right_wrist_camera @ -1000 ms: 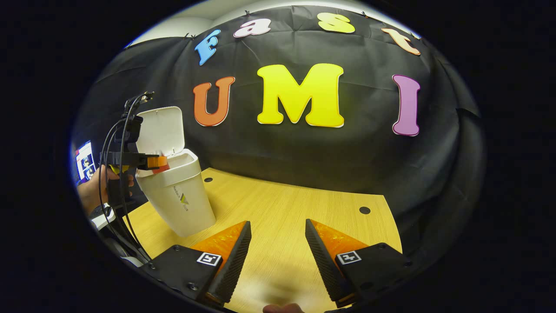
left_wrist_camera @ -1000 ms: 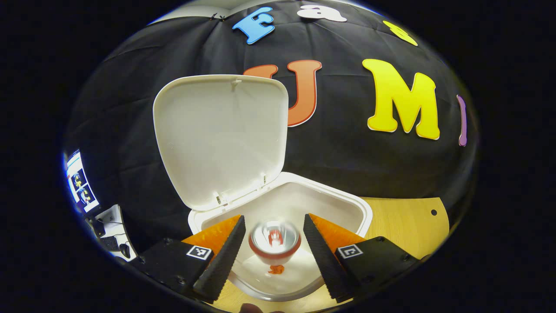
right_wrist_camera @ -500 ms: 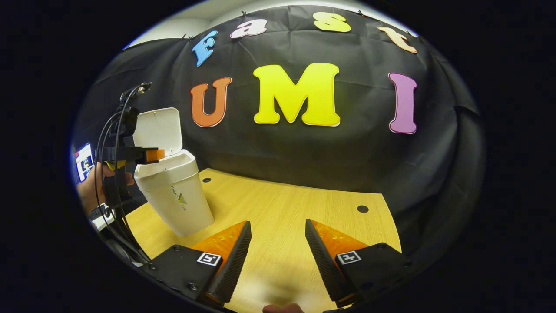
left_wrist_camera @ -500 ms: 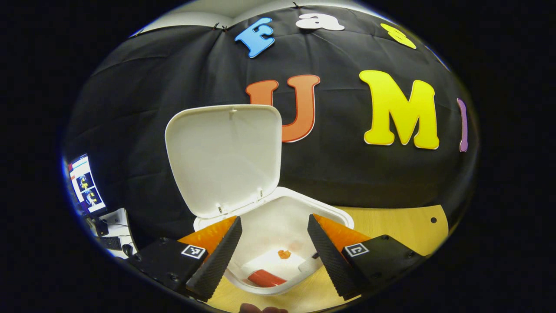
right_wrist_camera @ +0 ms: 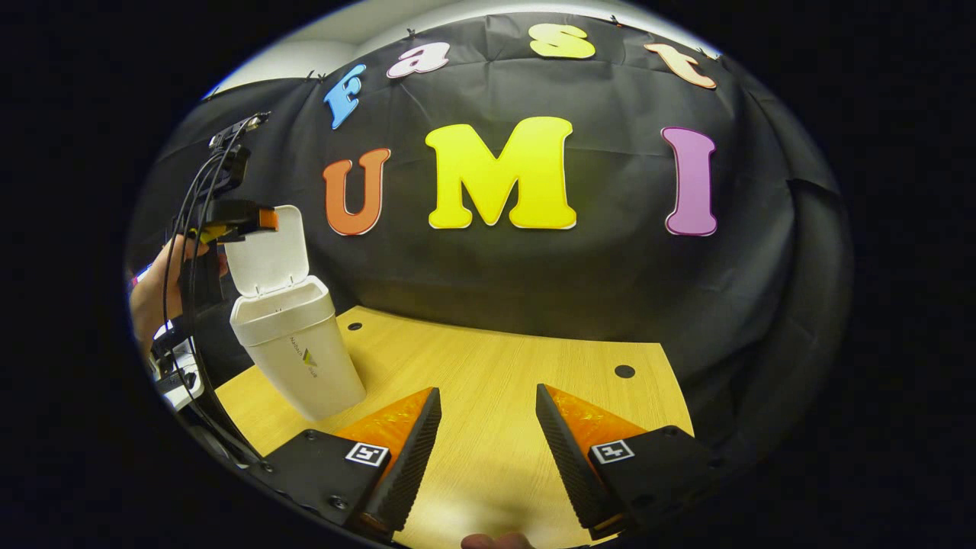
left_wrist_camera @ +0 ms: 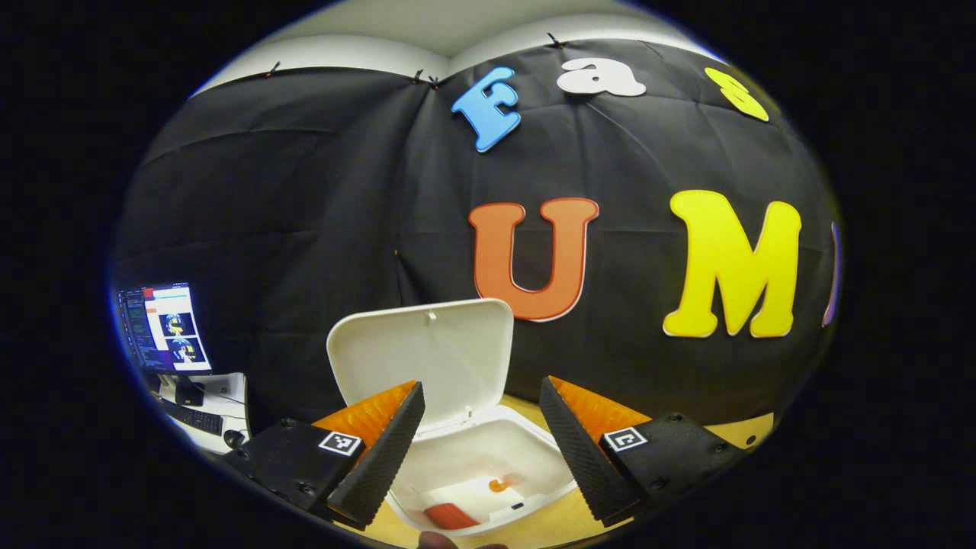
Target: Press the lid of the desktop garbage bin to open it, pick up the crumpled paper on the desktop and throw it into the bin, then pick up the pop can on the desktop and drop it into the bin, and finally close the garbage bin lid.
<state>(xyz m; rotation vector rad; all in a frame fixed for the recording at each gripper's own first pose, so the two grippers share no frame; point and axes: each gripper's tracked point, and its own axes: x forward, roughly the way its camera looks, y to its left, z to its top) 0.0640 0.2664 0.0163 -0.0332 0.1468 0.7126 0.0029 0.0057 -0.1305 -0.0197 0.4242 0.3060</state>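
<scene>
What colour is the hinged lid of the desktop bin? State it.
White, like the bin body; the raised plastic lid shows best in the left gripper view.

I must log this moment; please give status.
Left gripper open, above bin. Right gripper open over table. Can inside bin; lid up. Nothing blocking.

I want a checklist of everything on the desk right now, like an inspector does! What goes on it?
Surface: wooden desktop, bare, with small round holes.
Job's things: white garbage bin stands at the desk's left end, lid up. Red pop can lies at the bottom, on crumpled paper.
Clutter: nothing seen.
Grippers: left gripper open, empty, above the bin; held by a hand. Right gripper open, empty, over the desk.
Cables: black cables hang from the left gripper.
Surroundings: black cloth wall; lit monitor and keyboard off to the left.
</scene>
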